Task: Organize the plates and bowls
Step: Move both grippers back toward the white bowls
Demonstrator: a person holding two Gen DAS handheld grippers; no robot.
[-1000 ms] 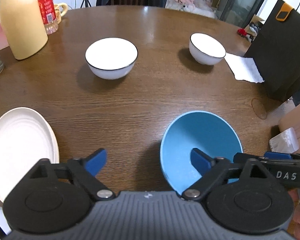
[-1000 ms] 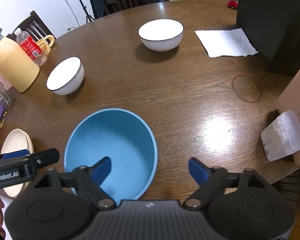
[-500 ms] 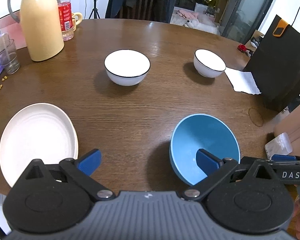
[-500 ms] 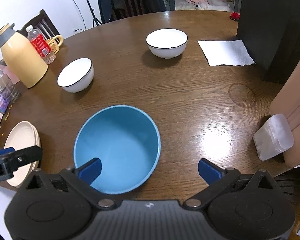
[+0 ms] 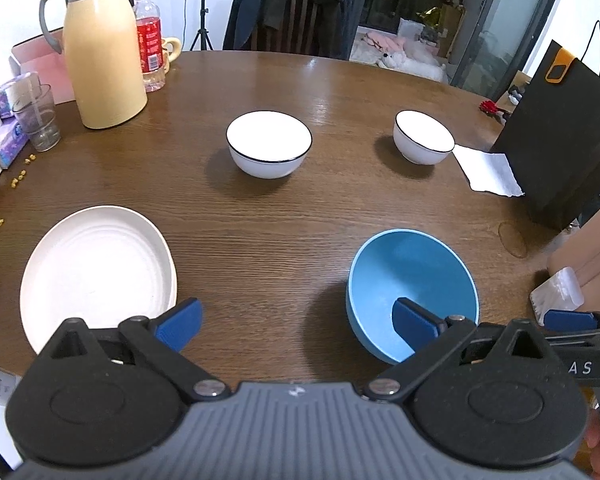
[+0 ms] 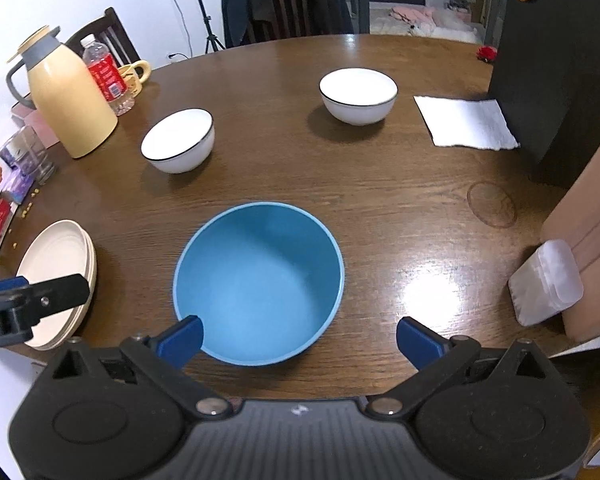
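Note:
A blue bowl (image 6: 260,288) stands upright on the brown round table (image 6: 380,200), just ahead of my right gripper (image 6: 300,338). That gripper is open and holds nothing; its left fingertip overlaps the bowl's near rim in the picture. My left gripper (image 5: 296,322) is open and empty above the table's near edge, between a cream plate (image 5: 96,276) on its left and the blue bowl (image 5: 412,292) on its right. The right wrist view shows the cream plates (image 6: 56,280) as a small stack. Two white bowls with dark rims (image 5: 269,144) (image 5: 423,138) stand farther back.
A yellow thermos jug (image 5: 100,60), a red-labelled bottle (image 5: 150,48), a mug and a glass (image 5: 38,120) crowd the far left. On the right are a black paper bag (image 5: 560,140), a white napkin (image 6: 464,122), a cardboard box (image 6: 588,240) and a tissue pack (image 6: 546,284).
Both grippers have lifted and drawn back from the table, so more of it shows. The right gripper's jaws have widened. The blue bowl stays on the table.

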